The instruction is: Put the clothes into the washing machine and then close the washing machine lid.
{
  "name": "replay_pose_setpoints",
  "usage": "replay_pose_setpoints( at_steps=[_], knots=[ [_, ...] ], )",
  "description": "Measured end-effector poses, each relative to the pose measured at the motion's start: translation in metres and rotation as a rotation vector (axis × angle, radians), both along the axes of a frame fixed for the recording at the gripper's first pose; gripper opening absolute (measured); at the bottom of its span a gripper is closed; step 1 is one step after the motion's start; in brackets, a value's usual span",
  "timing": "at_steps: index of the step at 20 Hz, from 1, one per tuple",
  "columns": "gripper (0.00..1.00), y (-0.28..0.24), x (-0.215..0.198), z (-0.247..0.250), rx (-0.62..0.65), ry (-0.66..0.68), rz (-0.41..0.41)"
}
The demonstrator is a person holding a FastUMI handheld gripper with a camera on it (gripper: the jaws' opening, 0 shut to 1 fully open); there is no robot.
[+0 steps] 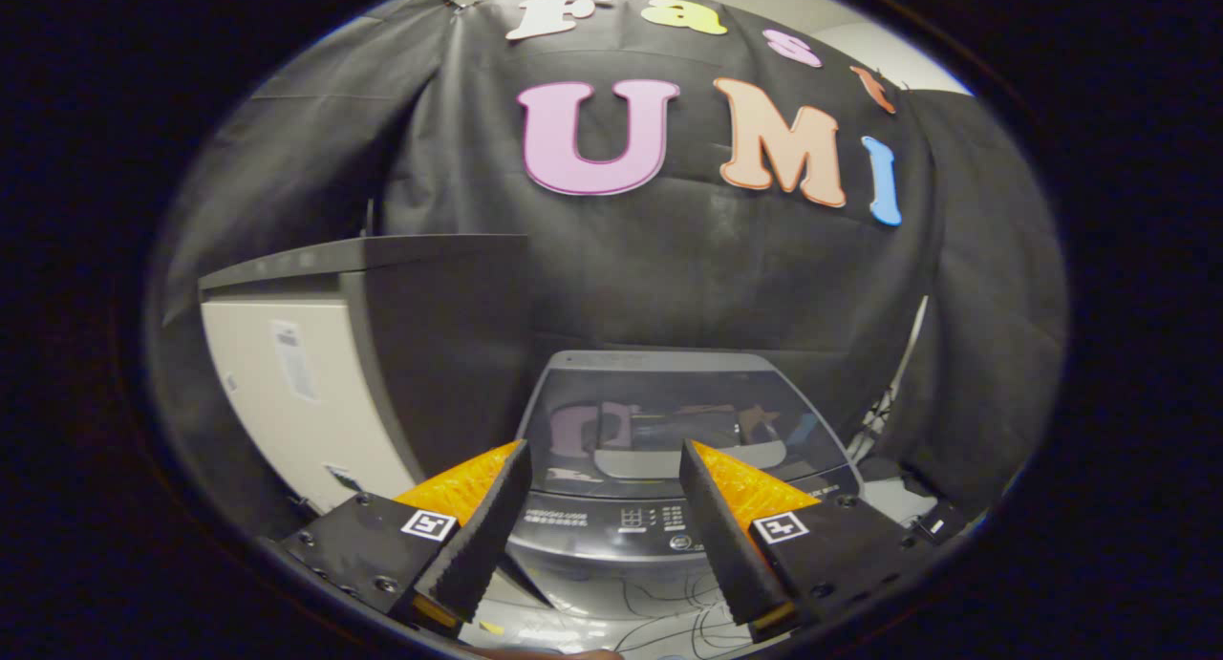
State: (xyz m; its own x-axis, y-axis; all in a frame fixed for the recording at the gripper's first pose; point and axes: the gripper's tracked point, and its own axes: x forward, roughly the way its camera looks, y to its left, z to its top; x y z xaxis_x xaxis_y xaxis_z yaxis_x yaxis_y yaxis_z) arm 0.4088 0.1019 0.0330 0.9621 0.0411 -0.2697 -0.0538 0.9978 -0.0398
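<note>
Gripper (604,507) jaws standing open, gripping nothing, hovering lower centre of frame; washing machine (659,421) sitting just beyond, glass lid (669,431) lying closed.

One washing machine (659,450) with one glass lid (669,431). One big grey-and-white cabinet (363,354) on the left. One gripper (604,464) with two fingers (478,536), spread apart.

The washing machine (611,536) is showing grey with a dark glossy lid (669,431); the cabinet (287,393) at left is showing cream under a dark grey top.
</note>
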Motion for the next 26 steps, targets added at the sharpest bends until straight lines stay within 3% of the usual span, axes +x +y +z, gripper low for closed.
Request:
replay_pose_setpoints(
  at_steps=[3,8,12,26],
  knots=[
    [0.98,-0.008,-0.017,0.015,0.017,-0.056,0.003],
    [0.97,-0.001,-0.037,0.051,0.112,-0.172,0.078],
    [0.97,-0.019,-0.057,0.07,0.138,-0.246,0.059],
    [0.96,-0.05,-0.101,0.074,0.154,-0.273,0.044]
  ],
)
